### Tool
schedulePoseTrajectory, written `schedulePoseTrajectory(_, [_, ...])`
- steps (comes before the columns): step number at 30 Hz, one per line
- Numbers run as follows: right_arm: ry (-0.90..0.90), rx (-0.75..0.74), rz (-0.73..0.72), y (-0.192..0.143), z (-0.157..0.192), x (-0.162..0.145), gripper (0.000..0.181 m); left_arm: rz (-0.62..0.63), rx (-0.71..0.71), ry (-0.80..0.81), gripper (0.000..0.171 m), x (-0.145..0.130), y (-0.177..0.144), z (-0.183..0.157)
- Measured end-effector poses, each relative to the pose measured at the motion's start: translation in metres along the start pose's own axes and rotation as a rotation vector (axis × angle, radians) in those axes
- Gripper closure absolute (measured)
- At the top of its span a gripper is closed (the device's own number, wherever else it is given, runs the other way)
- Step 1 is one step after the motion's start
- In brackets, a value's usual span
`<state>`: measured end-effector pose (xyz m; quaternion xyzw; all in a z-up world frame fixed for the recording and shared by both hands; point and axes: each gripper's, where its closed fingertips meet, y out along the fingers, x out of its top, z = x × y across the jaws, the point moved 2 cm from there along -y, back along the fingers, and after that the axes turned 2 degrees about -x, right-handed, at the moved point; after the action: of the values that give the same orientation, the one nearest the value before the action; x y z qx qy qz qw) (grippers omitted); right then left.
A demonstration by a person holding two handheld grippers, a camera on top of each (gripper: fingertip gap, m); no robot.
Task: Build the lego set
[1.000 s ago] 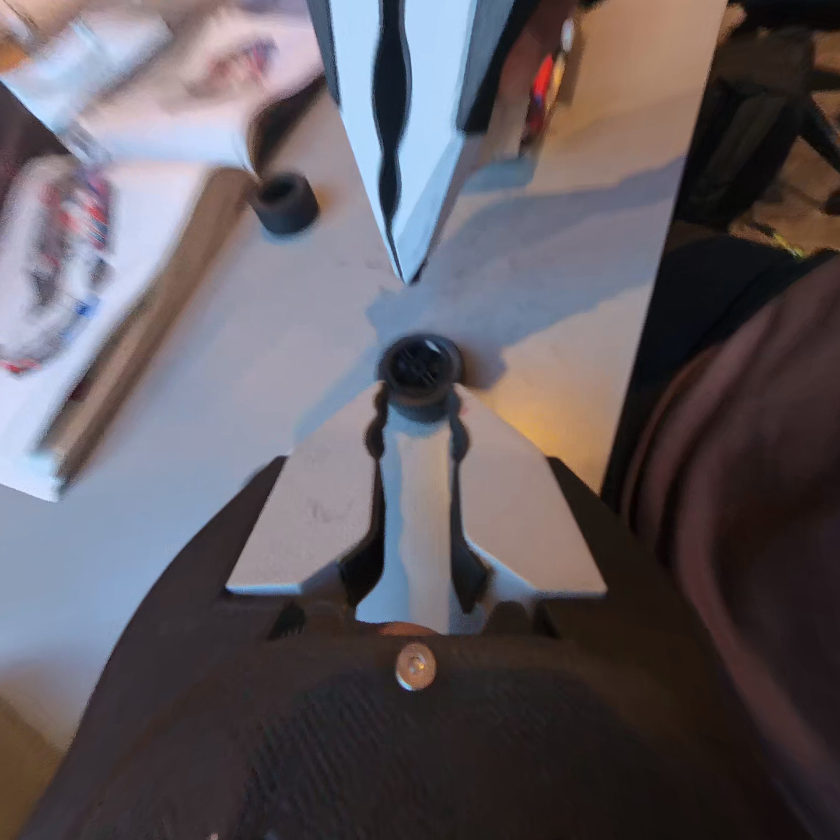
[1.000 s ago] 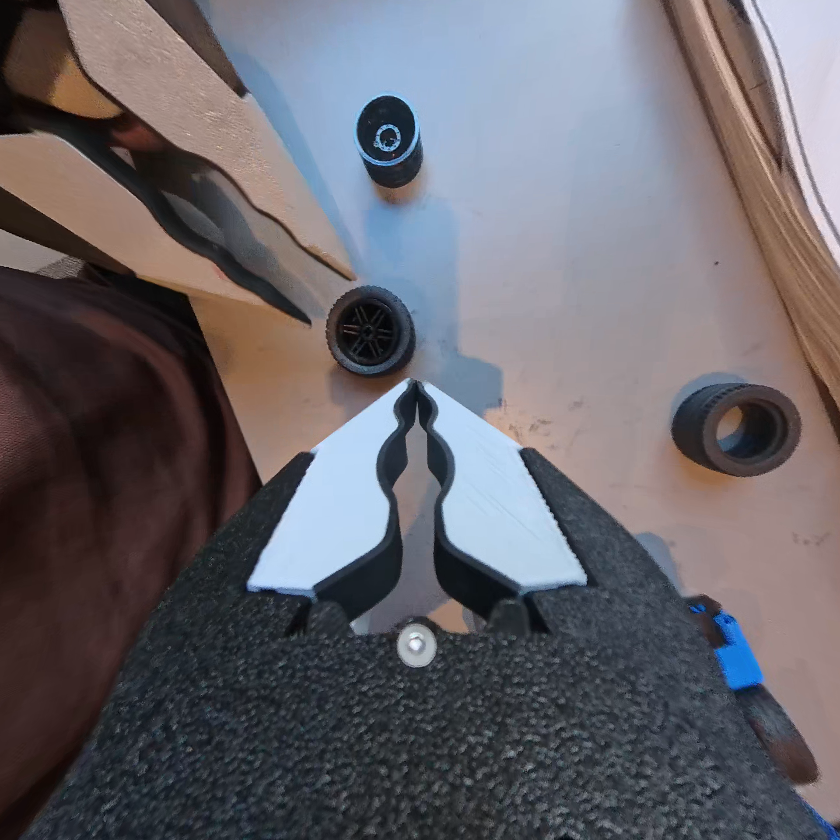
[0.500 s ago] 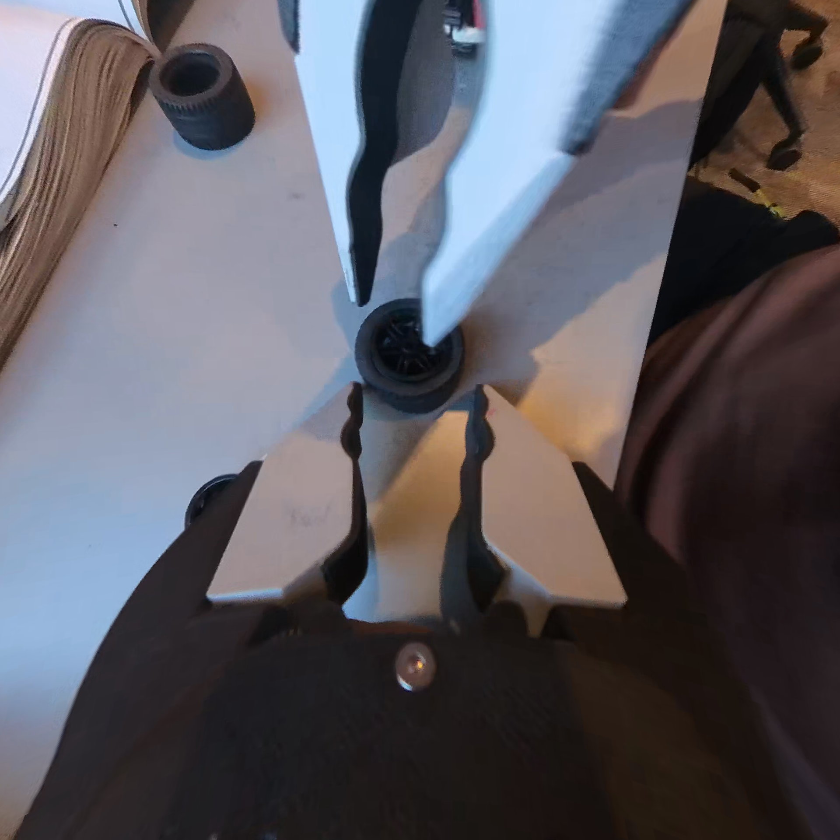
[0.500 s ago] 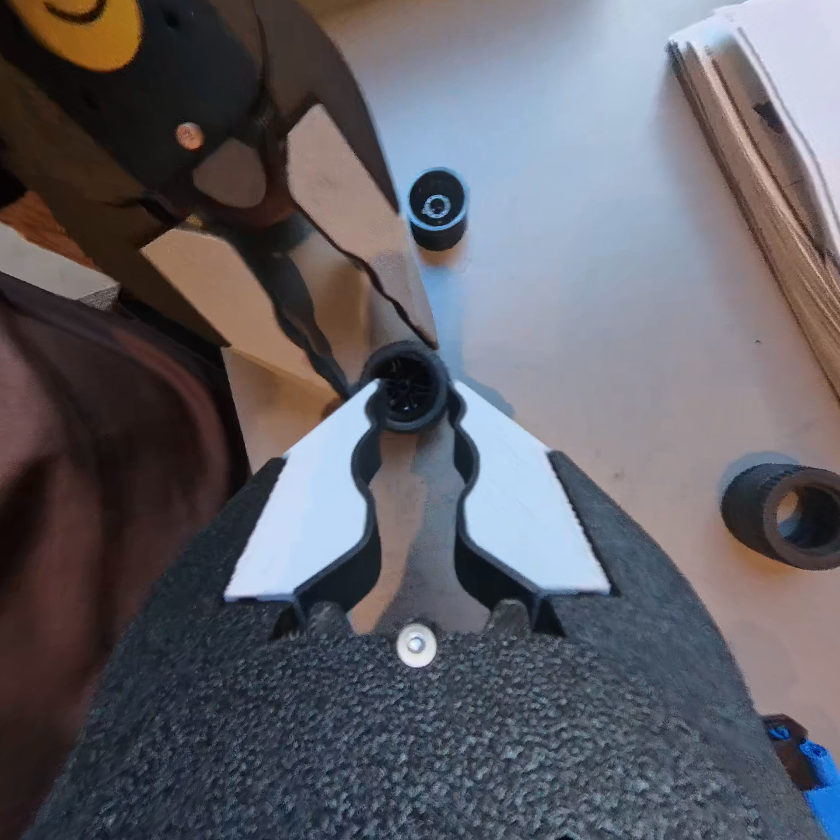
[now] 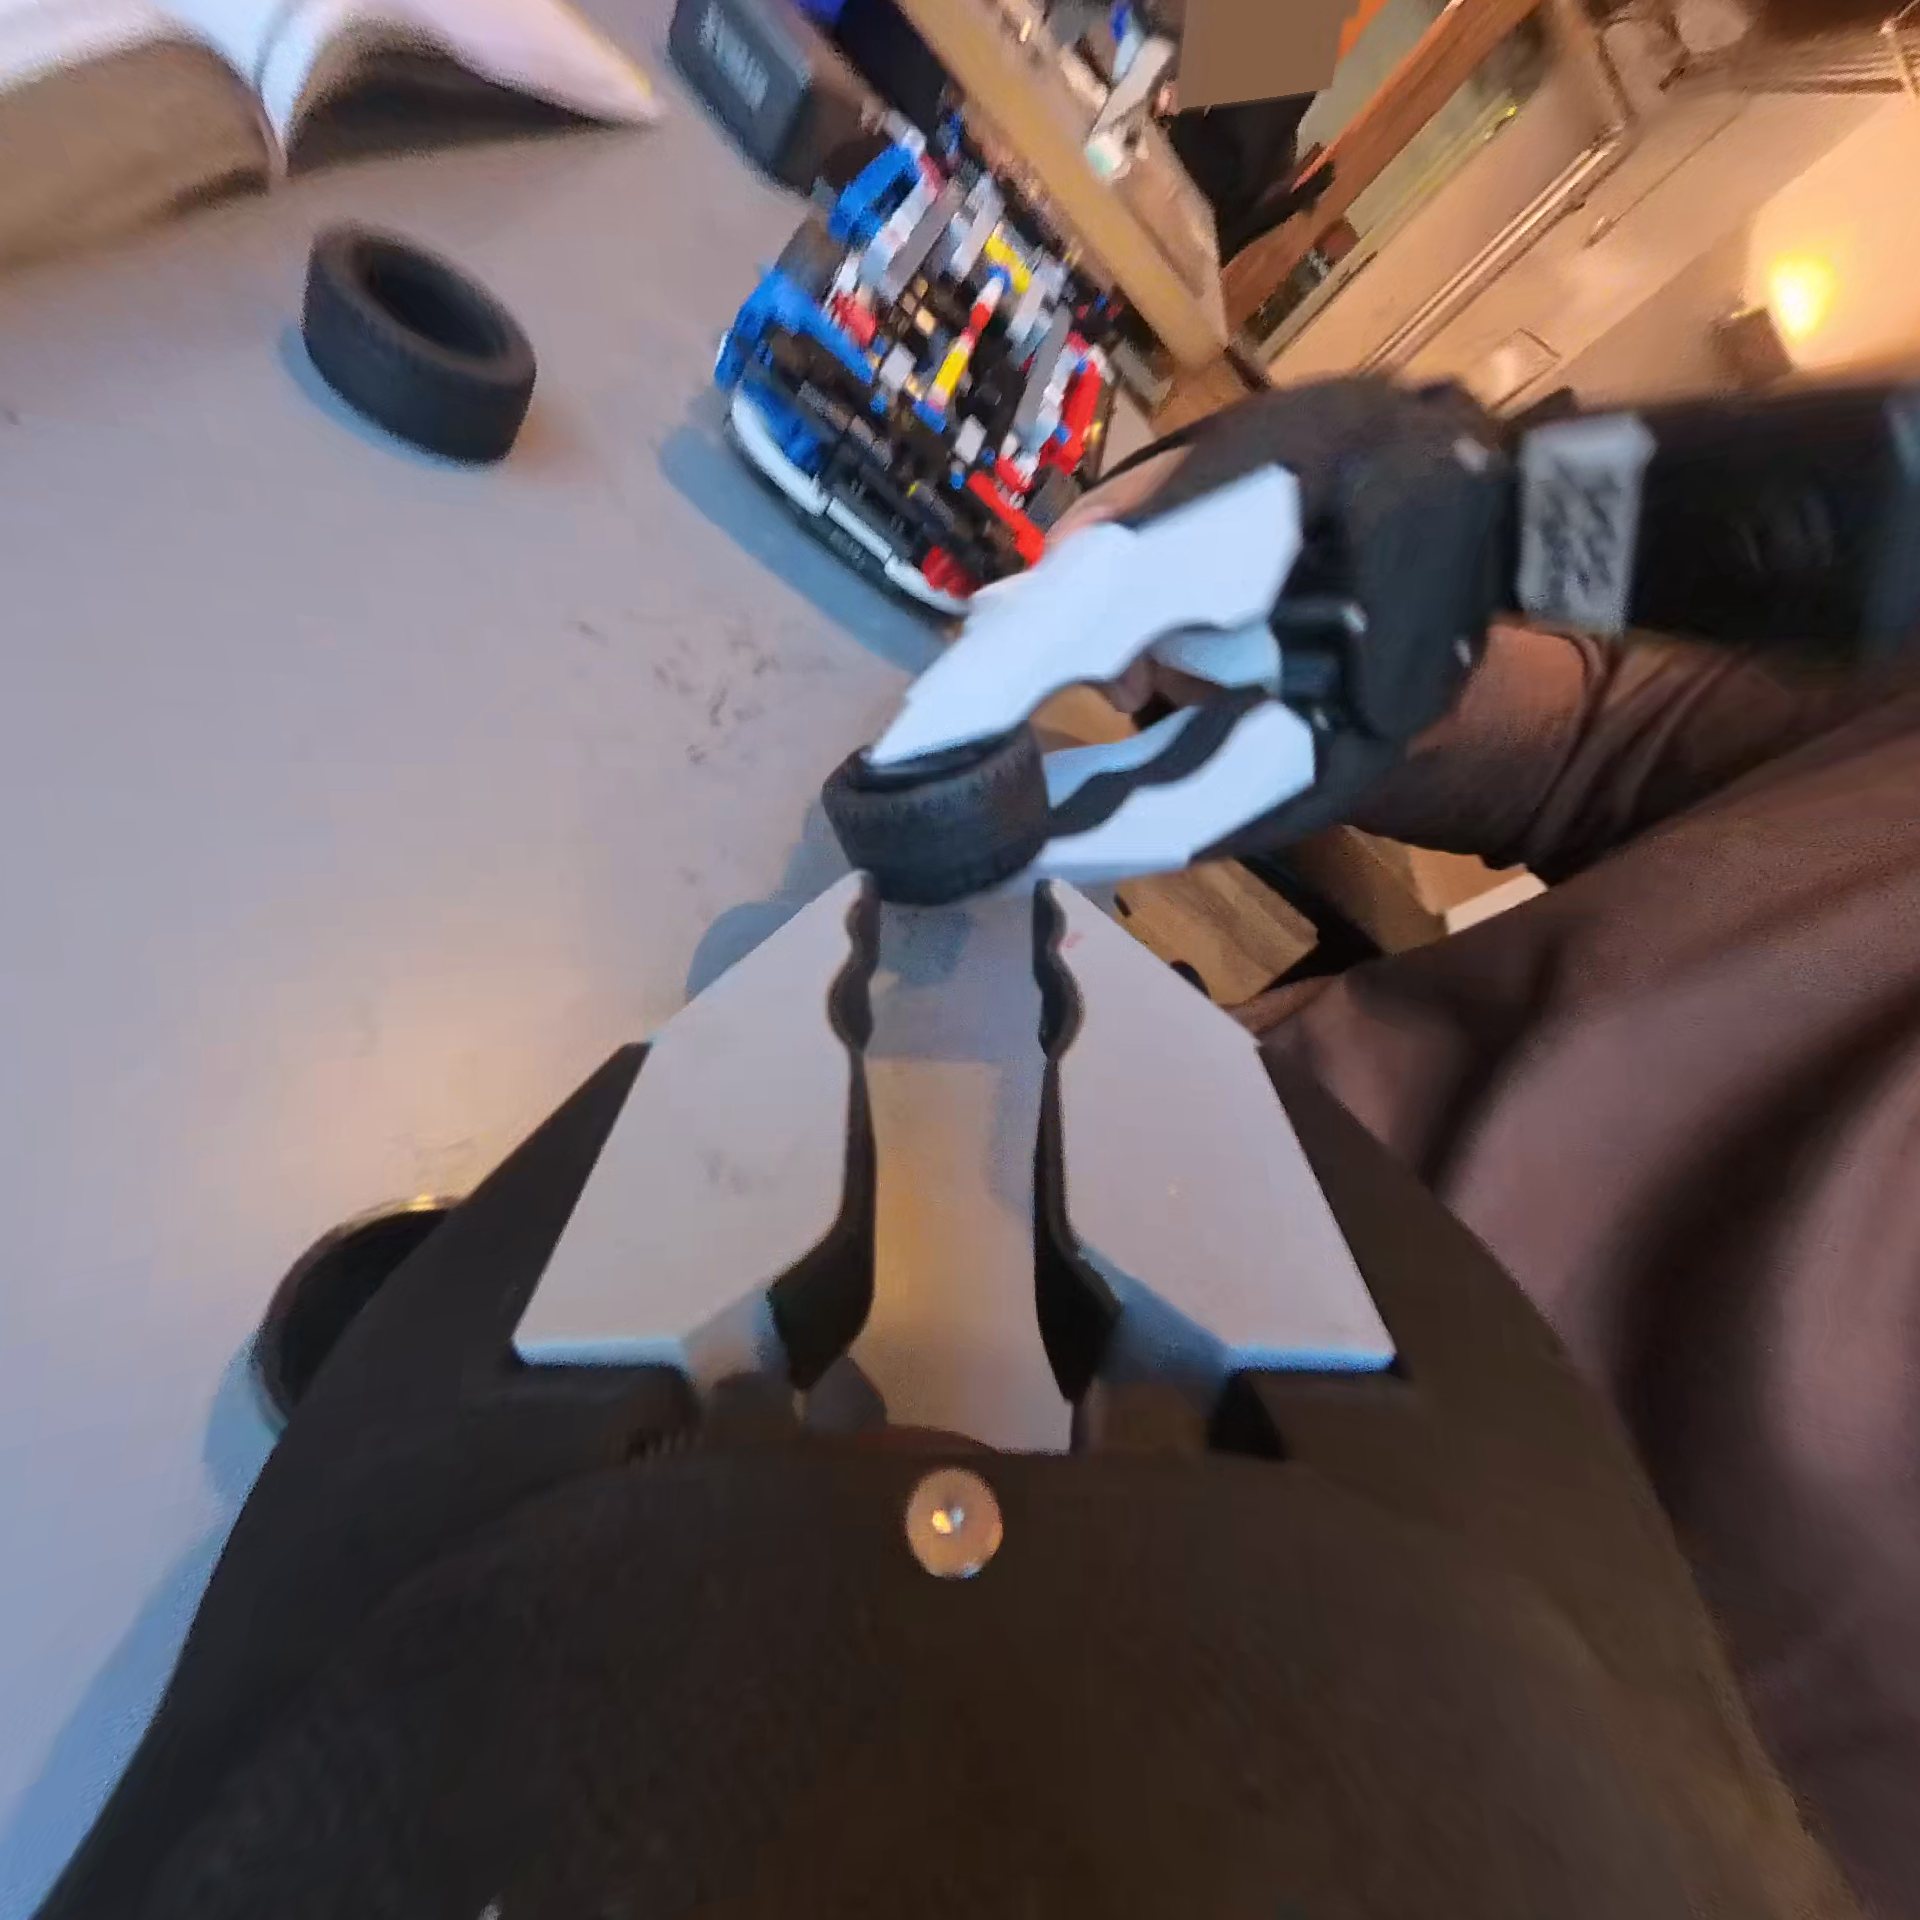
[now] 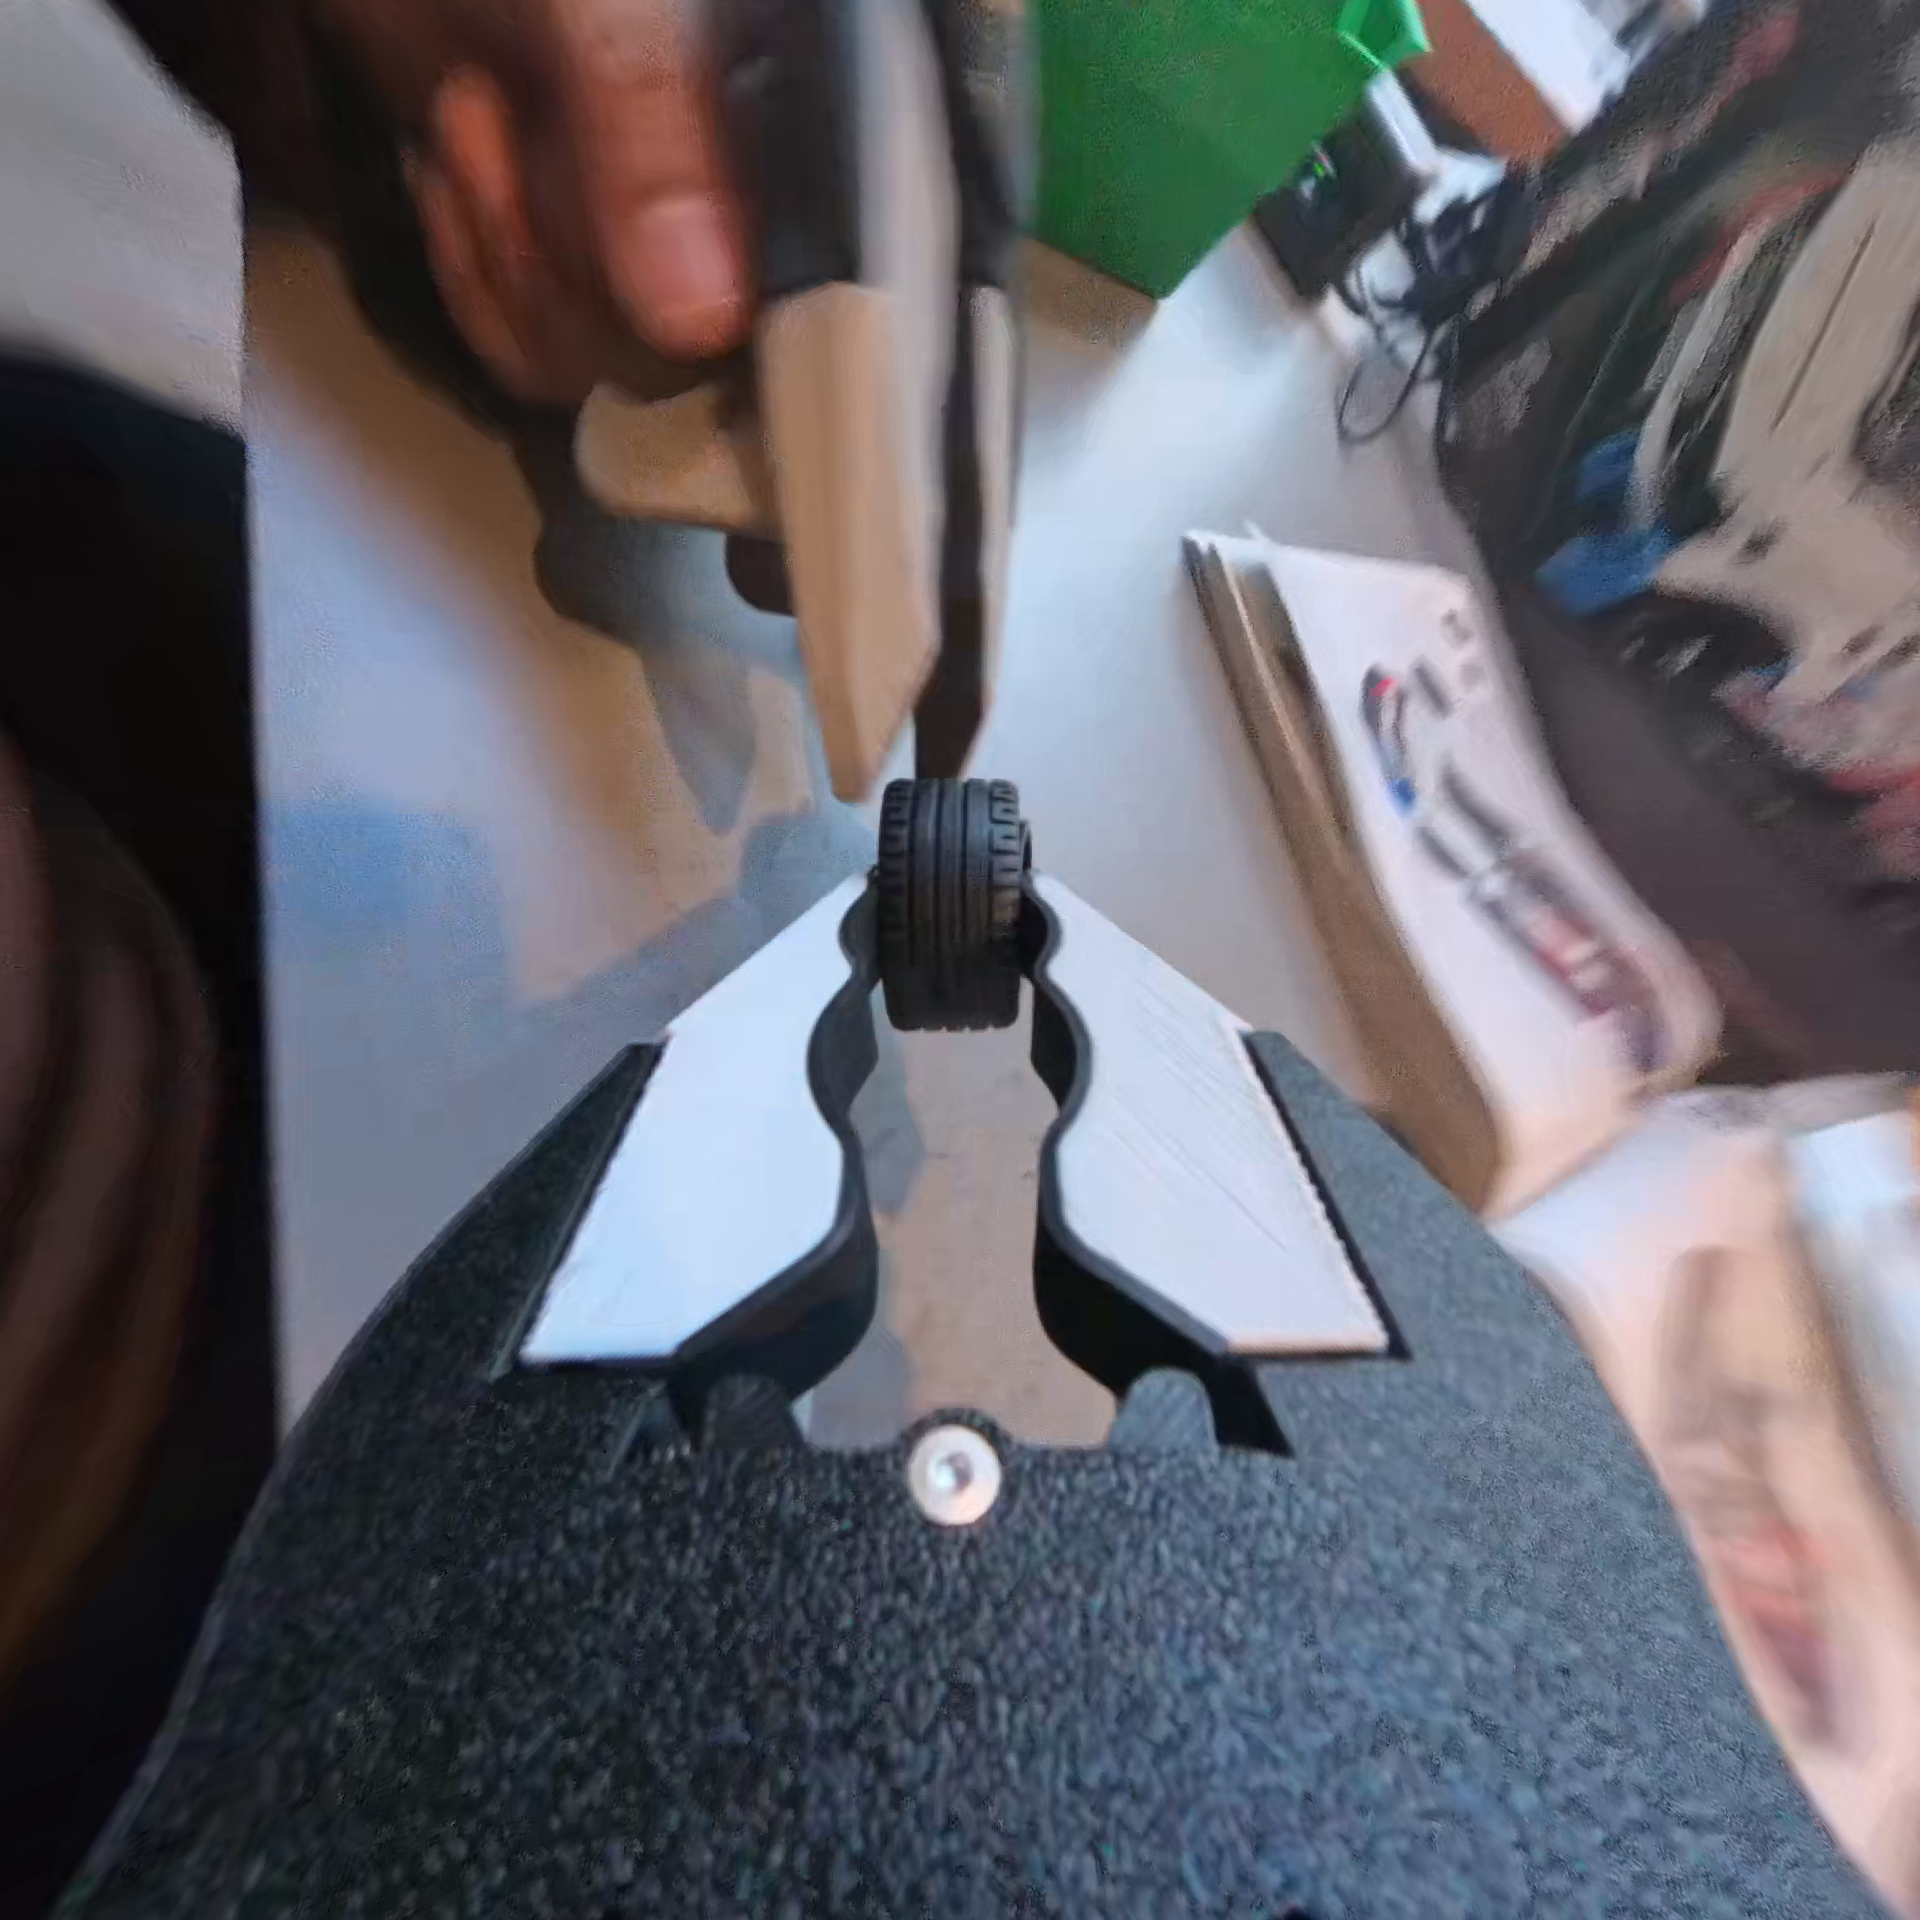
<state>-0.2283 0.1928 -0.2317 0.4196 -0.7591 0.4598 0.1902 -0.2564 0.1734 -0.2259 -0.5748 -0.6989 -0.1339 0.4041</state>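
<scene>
A small black wheel with its tyre (image 6: 948,914) is pinched by its sides between the tips of my right gripper (image 6: 951,894), tread towards the camera, lifted off the table. In the left wrist view the right gripper (image 5: 971,800) comes in from the right holding the wheel (image 5: 935,821). My left gripper (image 5: 951,899) is open, its tips right at the wheel's near side; I cannot tell whether they touch it. In the right wrist view the left gripper (image 6: 899,774) hangs just above the wheel. The blue, black and red lego car (image 5: 914,416) stands behind.
A loose black tyre (image 5: 416,343) lies on the pale table (image 5: 312,779), and a black rim (image 5: 332,1299) sits by my left gripper's body. The open instruction book (image 6: 1455,831) lies at the side. A hand (image 6: 623,208) holds the left gripper. A person's brown clothing (image 5: 1662,1143) is on the right. My two grippers' fingertips are within a few centimetres of each other.
My right gripper closed on the wheel and lifted it off the table, turning it on edge. My left gripper narrowed slightly and now meets the wheel from the other side.
</scene>
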Motion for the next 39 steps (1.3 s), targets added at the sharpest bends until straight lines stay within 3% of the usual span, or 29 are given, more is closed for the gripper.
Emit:
schedulePoseTrajectory(2, [0.307,0.100,-0.100,-0.011,-0.011,0.003,0.163,-0.028,0.091,0.122,0.142,0.006,-0.010,0.000])
schedulePoseTrajectory(4, [0.568,0.234,-0.258,-0.025,-0.020,0.015,0.163,-0.018,0.220,0.280,0.127,0.009,-0.016,0.003])
schedulePoseTrajectory(6, [0.741,0.374,-0.400,-0.038,-0.023,0.028,0.162,-0.008,0.239,0.384,0.121,0.013,-0.010,-0.004])
schedulePoseTrajectory(10, [0.776,0.440,-0.484,-0.048,-0.020,0.035,0.162,-0.090,0.065,0.445,0.123,0.026,0.007,-0.038])
schedulePoseTrajectory(13, [0.778,0.467,-0.490,-0.050,-0.013,0.036,0.162,-0.143,-0.037,0.435,0.137,0.032,0.009,-0.051])
schedulePoseTrajectory(16, [0.861,0.504,-0.465,-0.049,-0.014,0.031,0.163,-0.124,-0.071,0.314,0.138,0.033,0.012,-0.046])
schedulePoseTrajectory(23, [0.979,0.508,-0.465,-0.058,-0.029,0.022,0.160,-0.206,-0.286,-0.195,0.147,0.038,0.016,-0.041])
schedulePoseTrajectory(27, [1.076,0.526,-0.391,-0.050,-0.027,0.014,0.161,-0.226,-0.224,-0.167,0.148,0.034,0.019,-0.032])
schedulePoseTrajectory(30, [1.132,0.518,-0.448,-0.058,-0.039,0.015,0.157,-0.304,-0.262,-0.270,0.149,0.043,0.013,-0.030])
schedulePoseTrajectory(34, [1.022,0.375,-0.390,-0.067,-0.051,0.007,0.159,-0.302,-0.262,-0.369,0.149,0.037,0.014,-0.024])
schedulePoseTrajectory(39, [0.913,0.385,-0.249,-0.060,-0.043,0.005,0.163,-0.262,-0.286,-0.413,0.149,0.032,0.020,-0.026])
